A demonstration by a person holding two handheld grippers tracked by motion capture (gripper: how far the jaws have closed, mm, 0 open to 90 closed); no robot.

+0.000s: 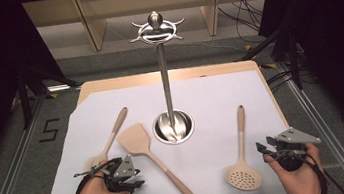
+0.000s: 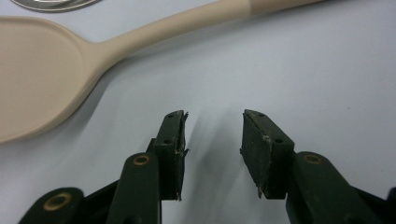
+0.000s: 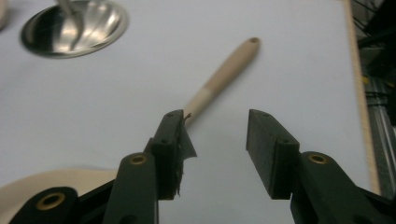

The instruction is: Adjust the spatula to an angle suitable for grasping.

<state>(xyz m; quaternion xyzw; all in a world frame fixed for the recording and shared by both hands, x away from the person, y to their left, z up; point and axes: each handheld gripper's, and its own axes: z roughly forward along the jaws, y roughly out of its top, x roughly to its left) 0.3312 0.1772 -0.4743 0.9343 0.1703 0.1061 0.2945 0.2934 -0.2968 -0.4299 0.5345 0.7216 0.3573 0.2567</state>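
Note:
Three beige utensils lie on the white sheet. A spoon (image 1: 110,137) is at the left, a spatula (image 1: 150,156) lies beside it, and a slotted spoon (image 1: 242,159) is at the right. My left gripper (image 1: 133,179) rests low at the front left, just left of the spatula handle. Its jaws are open over bare sheet (image 2: 212,114), with the spatula blade (image 2: 37,79) to their left. My right gripper (image 1: 265,146) sits at the front right, beside the slotted spoon. It is open (image 3: 215,114), and the slotted spoon's handle (image 3: 224,74) runs away past its left jaw.
A steel utensil stand rises from a round base (image 1: 190,125) at the table's middle, with empty hooks (image 1: 157,31) at the top of its pole. The base also shows in the right gripper view (image 3: 74,25). The table's wooden right edge (image 3: 357,93) is close to my right gripper.

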